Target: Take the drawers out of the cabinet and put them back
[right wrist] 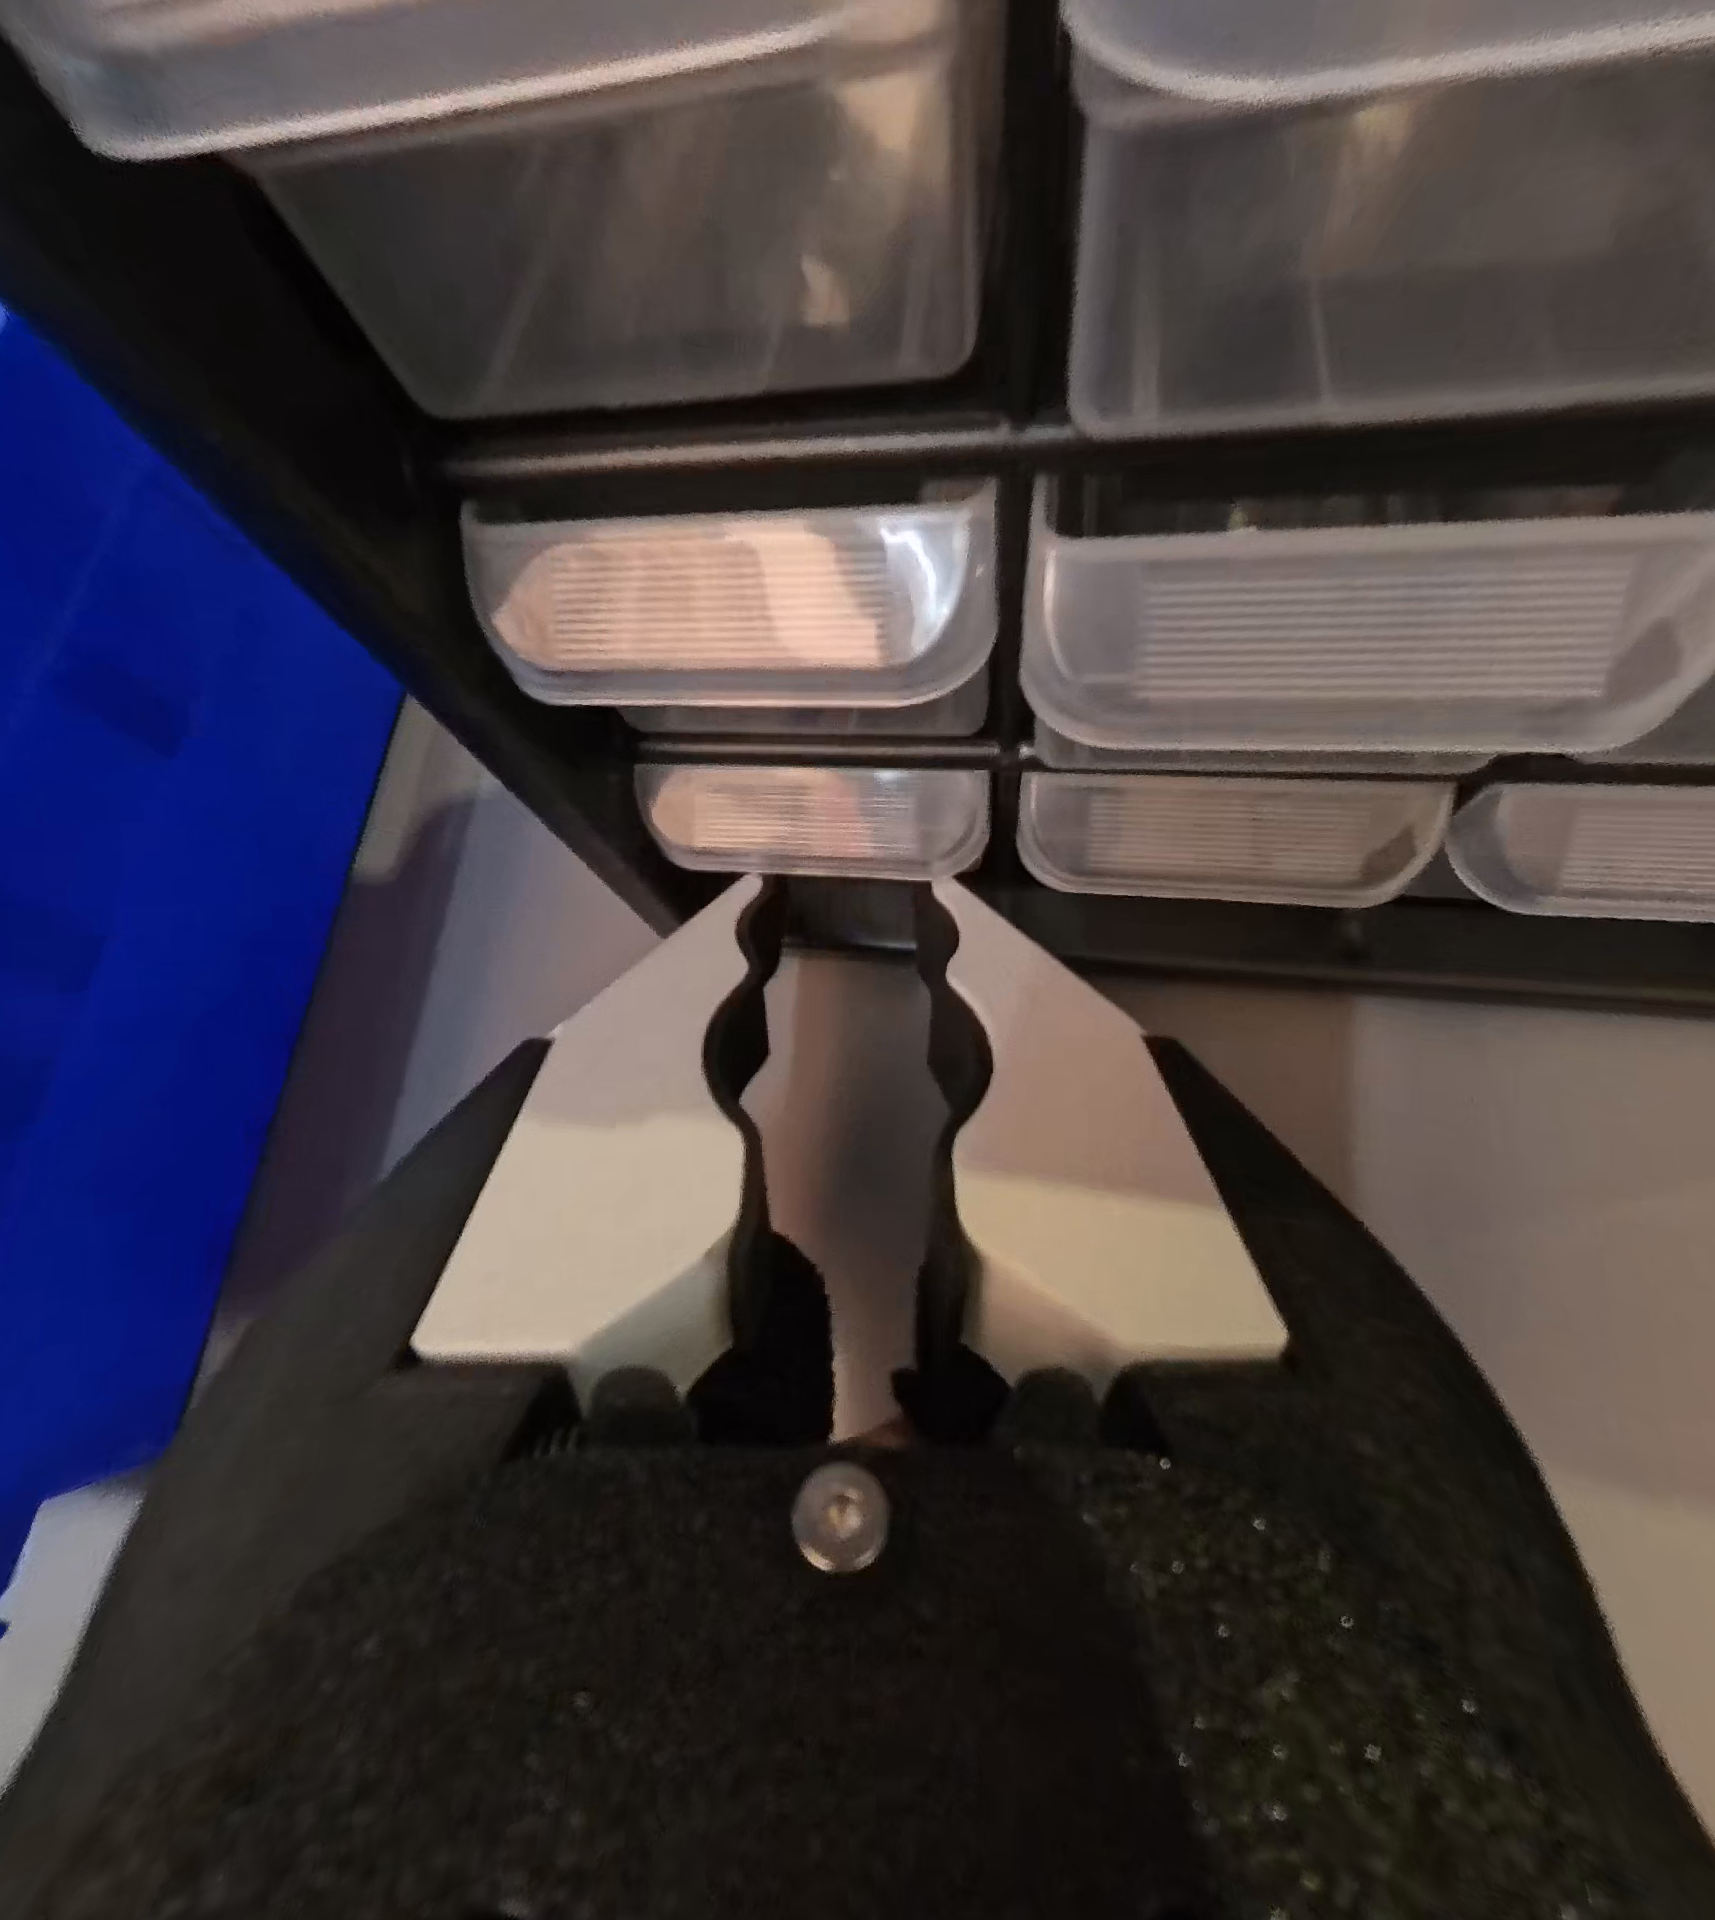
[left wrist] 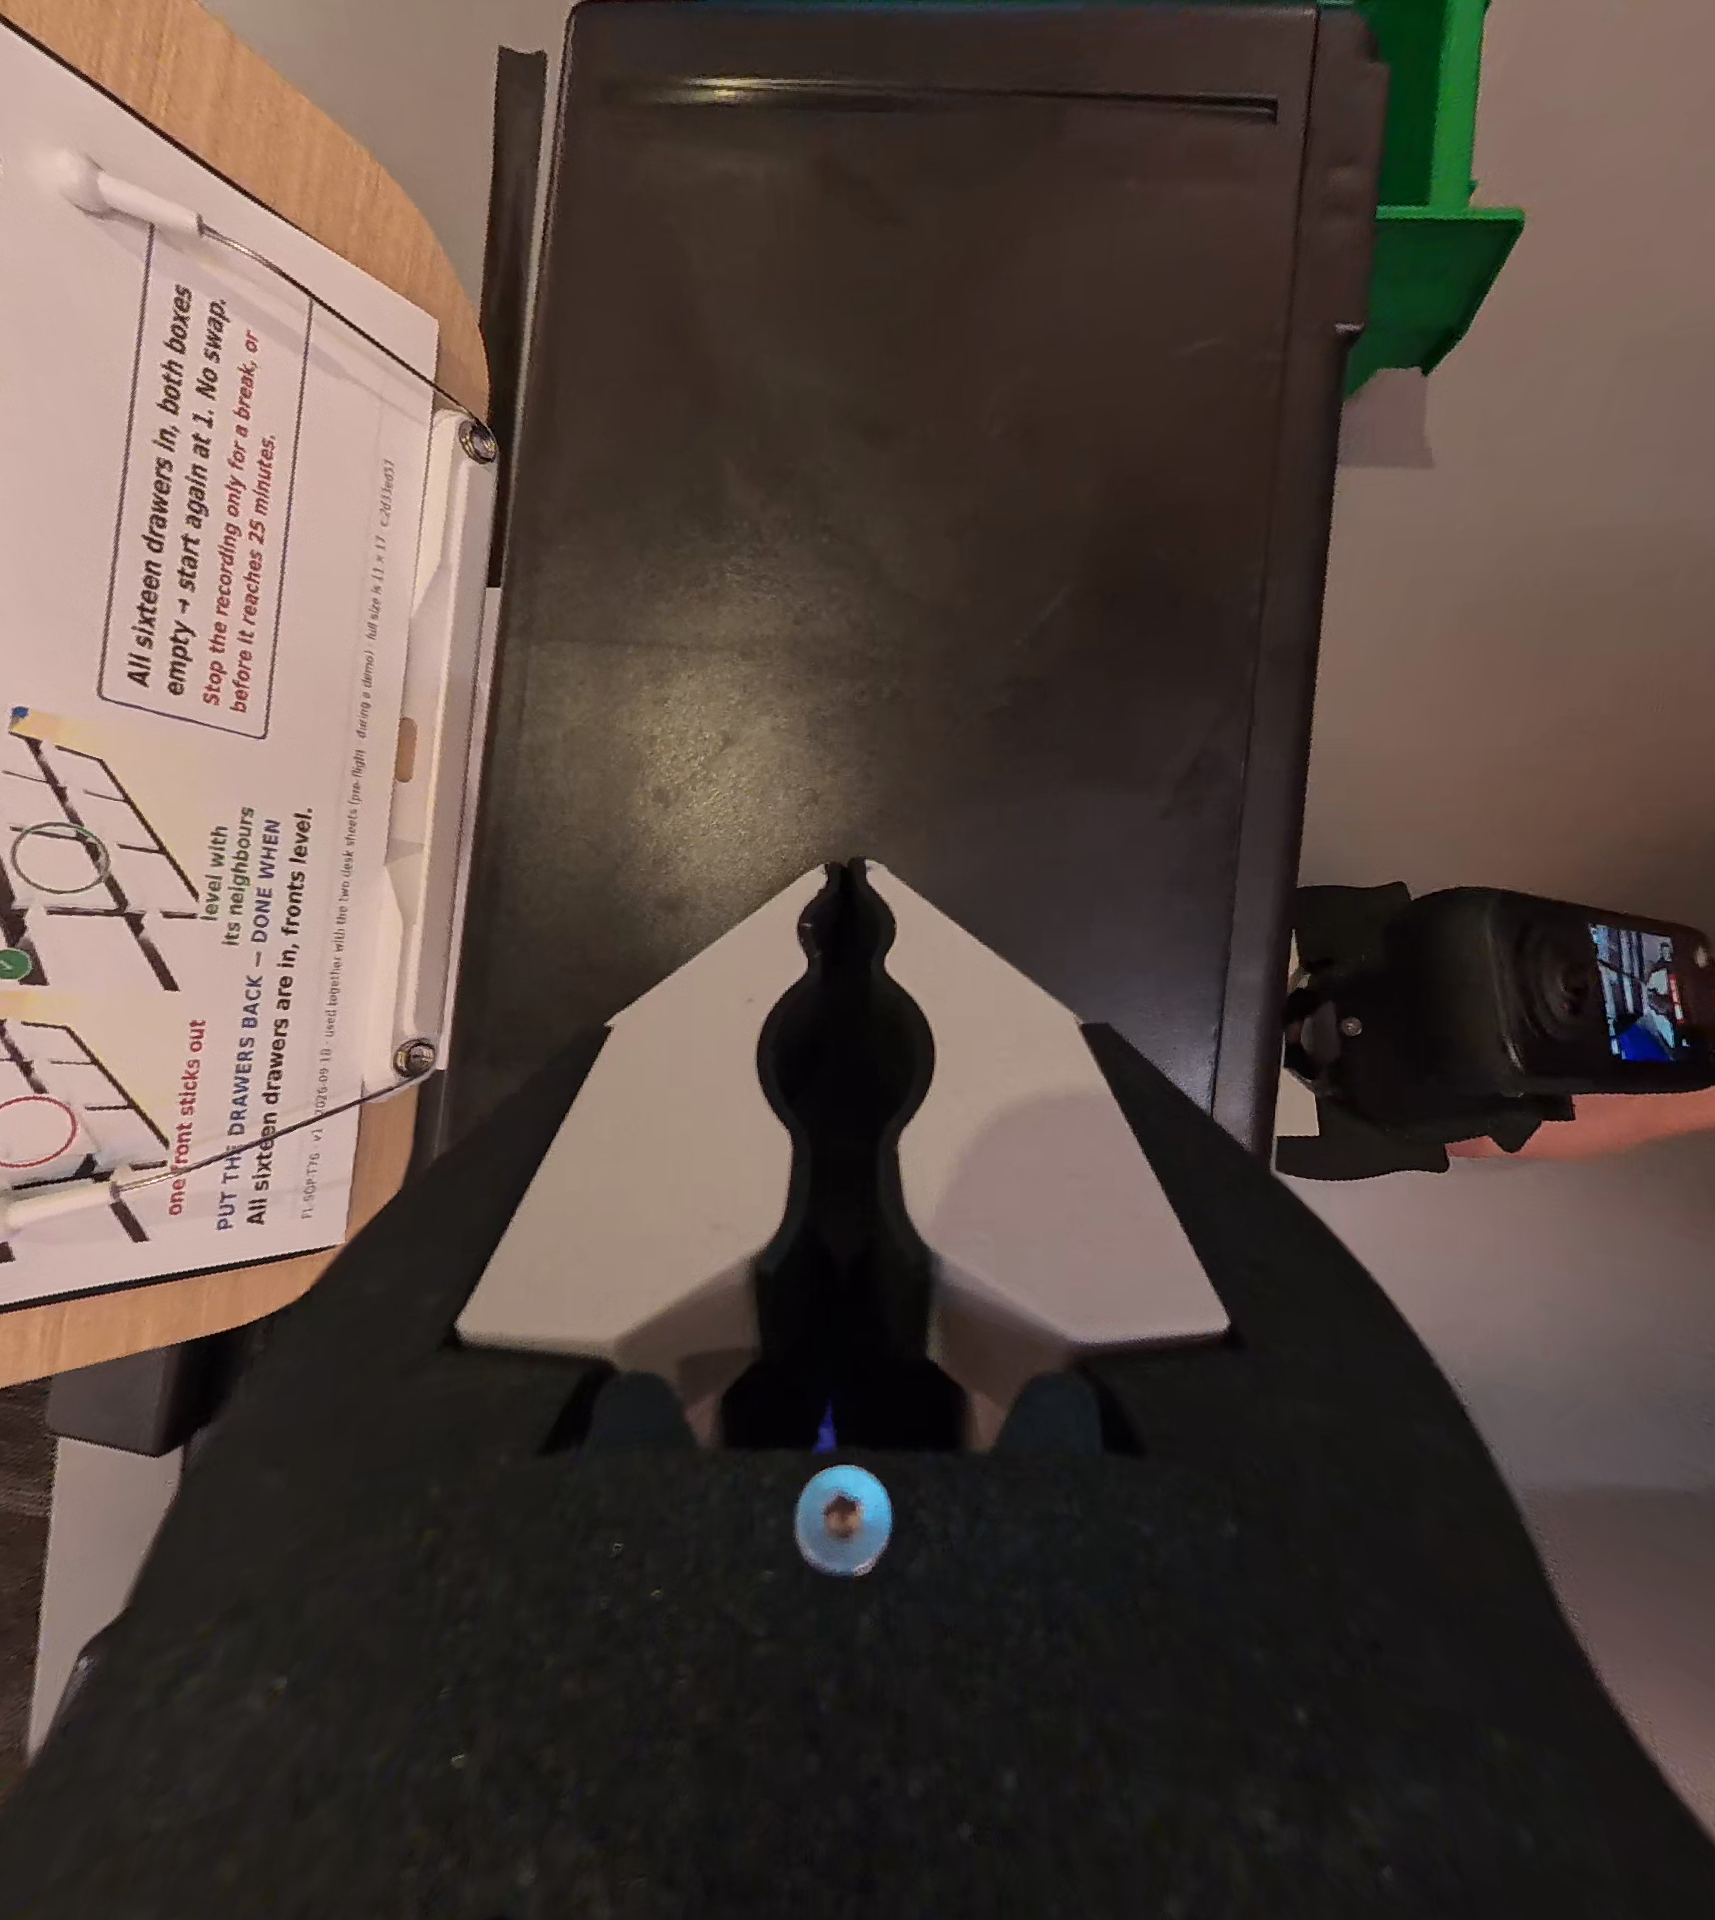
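Observation:
The black cabinet [left wrist: 915, 520] fills the left wrist view, seen from above its top panel. My left gripper [left wrist: 845, 868] is shut and empty, its tips resting on or just over that top. In the right wrist view the cabinet front [right wrist: 541, 810] holds several clear plastic drawers. My right gripper [right wrist: 842, 894] is open by a narrow gap, its tips right at the lower edge of the bottom-left drawer [right wrist: 811, 821]. I cannot tell whether they touch its handle. The right gripper [left wrist: 1352, 1029], held by a hand, also shows beside the cabinet in the left wrist view.
A blue bin [right wrist: 105, 935] stands close to the left of the cabinet in the right wrist view. A green bin [left wrist: 1435, 208] sits behind the cabinet. A printed sheet [left wrist: 157, 623] lies clipped on a wooden board [left wrist: 396, 208] beside it. The white table [right wrist: 1455, 1195] lies below.

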### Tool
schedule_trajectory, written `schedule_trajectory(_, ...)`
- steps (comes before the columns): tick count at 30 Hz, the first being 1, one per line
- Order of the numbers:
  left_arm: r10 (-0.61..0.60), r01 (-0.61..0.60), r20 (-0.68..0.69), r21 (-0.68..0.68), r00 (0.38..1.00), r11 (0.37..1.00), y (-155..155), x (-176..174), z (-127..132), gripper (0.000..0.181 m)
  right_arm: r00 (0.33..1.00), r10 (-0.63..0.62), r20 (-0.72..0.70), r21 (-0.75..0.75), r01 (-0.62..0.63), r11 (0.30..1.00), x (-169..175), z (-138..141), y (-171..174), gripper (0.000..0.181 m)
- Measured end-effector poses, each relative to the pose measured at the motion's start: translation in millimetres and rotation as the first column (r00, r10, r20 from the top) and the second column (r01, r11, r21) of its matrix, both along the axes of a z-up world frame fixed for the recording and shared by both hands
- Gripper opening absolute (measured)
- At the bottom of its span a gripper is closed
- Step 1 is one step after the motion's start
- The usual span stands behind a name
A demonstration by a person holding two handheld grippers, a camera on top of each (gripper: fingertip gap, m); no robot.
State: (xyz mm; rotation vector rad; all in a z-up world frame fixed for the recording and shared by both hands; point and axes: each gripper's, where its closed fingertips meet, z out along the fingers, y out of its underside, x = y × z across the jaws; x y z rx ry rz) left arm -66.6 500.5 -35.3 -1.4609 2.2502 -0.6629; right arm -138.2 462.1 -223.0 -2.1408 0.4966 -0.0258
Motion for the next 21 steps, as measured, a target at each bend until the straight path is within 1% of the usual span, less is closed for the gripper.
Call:
schedule_trajectory(4, 0.003, -0.003, 0.014, 0.012, 1.0, 1.0, 0, 0, 0, 0.0, 1.0, 0.026, 0.0, 0.03, -0.026, 0.999, 0, 0, 1, 0.025)
schedule_trajectory(6, 0.002, -0.002, 0.017, 0.022, 1.0, 1.0, 0, -1, 0, 0.0, 0.997, 0.077, -0.003, 0.039, -0.077, 0.996, -6, 1, -2, 0.037)
schedule_trajectory(7, 0.004, -0.005, 0.018, 0.03, 1.0, 1.0, 1, -1, 0, 0.0, 0.995, 0.095, -0.01, 0.031, -0.095, 0.995, -8, 2, -9, 0.038)
schedule_trajectory(9, 0.019, -0.02, 0.028, 0.033, 0.999, 0.999, 1, -1, 0, 0.0, 0.989, 0.143, -0.027, 0.046, -0.142, 0.989, -13, 9, -27, 0.043)
schedule_trajectory(12, 0.064, -0.065, 0.067, 0.018, 0.996, 0.998, 3, 0, 1, 0.0, 0.963, 0.264, -0.05, 0.13, -0.256, 0.958, -24, 32, -64, 0.042)
schedule_trajectory(13, 0.096, -0.099, 0.091, 0.027, 0.991, 0.995, 7, 1, 2, 0.0, 0.953, 0.302, -0.03, 0.153, -0.294, 0.943, -21, 39, -79, 0.043)
schedule_trajectory(15, 0.168, -0.176, 0.19, 0.028, 0.967, 0.984, 12, -2, 16, 0.011, 0.941, 0.338, 0.025, 0.165, -0.338, 0.927, -3, 49, -110, 0.043)
schedule_trajectory(16, 0.209, -0.216, 0.258, -0.004, 0.943, 0.976, 10, -8, 28, 0.011, 0.94, 0.337, 0.047, 0.162, -0.34, 0.926, 11, 52, -126, 0.044)
schedule_trajectory(17, 0.261, -0.26, 0.334, -0.049, 0.906, 0.964, 7, -17, 41, 0.012, 0.941, 0.33, 0.07, 0.168, -0.337, 0.926, 28, 55, -141, 0.046)
schedule_trajectory(18, 0.323, -0.31, 0.405, -0.099, 0.855, 0.945, 5, -29, 53, 0.012, 0.941, 0.323, 0.099, 0.186, -0.336, 0.923, 45, 59, -154, 0.049)
schedule_trajectory(19, 0.397, -0.371, 0.454, -0.15, 0.798, 0.917, 5, -43, 59, 0.013, 0.939, 0.314, 0.136, 0.21, -0.338, 0.918, 64, 64, -162, 0.054)
schedule_trajectory(21, 0.536, -0.475, 0.492, -0.255, 0.686, 0.842, 6, -71, 58, 0.025, 0.944, 0.274, 0.182, 0.249, -0.314, 0.916, 100, 76, -165, 0.061)
